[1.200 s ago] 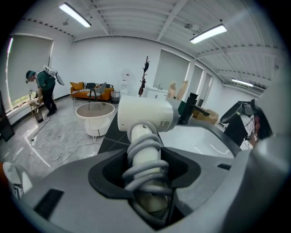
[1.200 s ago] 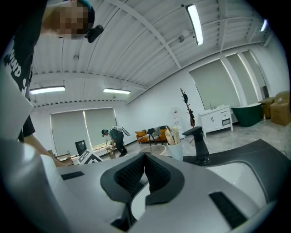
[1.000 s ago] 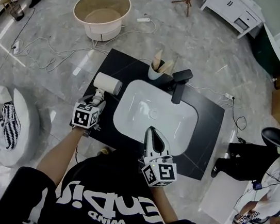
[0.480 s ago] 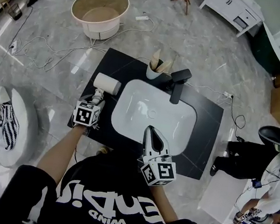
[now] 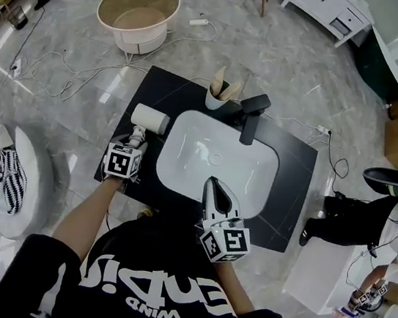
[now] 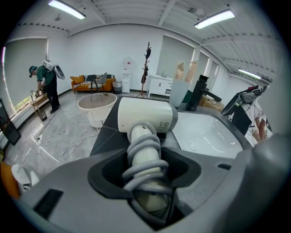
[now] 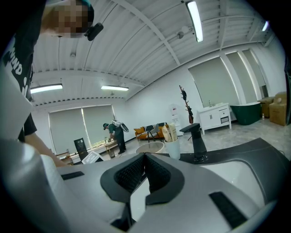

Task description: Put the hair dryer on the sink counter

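Note:
The white hair dryer (image 5: 150,119) hangs over the left part of the black sink counter (image 5: 295,169), beside the white basin (image 5: 216,166). My left gripper (image 5: 136,140) is shut on its handle. In the left gripper view the handle, wrapped in grey coiled cord (image 6: 144,157), sits between the jaws, with the dryer body (image 6: 144,114) just ahead of them. Whether the body touches the counter I cannot tell. My right gripper (image 5: 215,186) hovers over the basin's front edge, shut and holding nothing, and its tips meet in the right gripper view (image 7: 144,157).
A black faucet (image 5: 249,118) and a white cup of items (image 5: 220,95) stand behind the basin. A round tub (image 5: 137,13) and loose cables (image 5: 64,68) lie on the floor beyond. A seated person (image 5: 368,217) and a white cabinet (image 5: 318,276) are on the right.

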{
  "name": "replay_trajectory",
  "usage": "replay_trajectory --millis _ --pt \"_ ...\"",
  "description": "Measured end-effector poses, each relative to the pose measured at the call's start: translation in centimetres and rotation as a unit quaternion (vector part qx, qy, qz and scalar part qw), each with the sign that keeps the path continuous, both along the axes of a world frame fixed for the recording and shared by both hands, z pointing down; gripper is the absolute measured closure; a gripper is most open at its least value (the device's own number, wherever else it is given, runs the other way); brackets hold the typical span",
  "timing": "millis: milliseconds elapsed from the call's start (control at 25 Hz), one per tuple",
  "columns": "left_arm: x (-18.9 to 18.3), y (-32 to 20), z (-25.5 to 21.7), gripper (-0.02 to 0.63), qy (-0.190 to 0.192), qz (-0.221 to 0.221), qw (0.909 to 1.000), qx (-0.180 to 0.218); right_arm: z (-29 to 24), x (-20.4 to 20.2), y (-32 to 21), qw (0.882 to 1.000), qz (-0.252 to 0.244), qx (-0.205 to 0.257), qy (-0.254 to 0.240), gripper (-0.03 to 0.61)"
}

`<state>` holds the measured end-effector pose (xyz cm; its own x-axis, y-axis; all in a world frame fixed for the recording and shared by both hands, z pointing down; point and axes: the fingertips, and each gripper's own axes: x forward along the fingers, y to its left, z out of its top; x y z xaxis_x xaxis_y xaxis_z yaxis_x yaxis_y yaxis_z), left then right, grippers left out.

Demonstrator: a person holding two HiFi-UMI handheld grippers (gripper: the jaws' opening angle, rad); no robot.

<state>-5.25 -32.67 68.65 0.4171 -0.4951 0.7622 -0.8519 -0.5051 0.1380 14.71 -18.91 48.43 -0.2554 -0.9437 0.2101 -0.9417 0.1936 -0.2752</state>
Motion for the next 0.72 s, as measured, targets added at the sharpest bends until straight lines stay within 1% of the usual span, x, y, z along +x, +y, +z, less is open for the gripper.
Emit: replay_trajectory --millis 280,440,600,720 --pt "-0.1 0.0 0.2 0.361 0.001 -0.006 1.0000 -0.002 0.2 0.1 -0.3 1.000 0.000 -0.002 -0.004 0.555" --pt "0.0 0.2 0.3 0.345 -0.007 -0.004 1.0000 0.000 0.4 0.1 -0.3 1.000 -0.002 -0.004 -0.005 0.555" --pt "0.3 0.3 -0.1 0.322 -0.011 0.009 0.9998 0.016 0.6 0.0 -0.4 1.000 -0.005 -0.005 -0.007 0.555" --pt "0.2 0.4 -0.8 0.319 -0.011 0.010 0.9993 0.033 0.6 -0.1 -0.6 1.000 -0.008 -0.005 -0.007 0.555"
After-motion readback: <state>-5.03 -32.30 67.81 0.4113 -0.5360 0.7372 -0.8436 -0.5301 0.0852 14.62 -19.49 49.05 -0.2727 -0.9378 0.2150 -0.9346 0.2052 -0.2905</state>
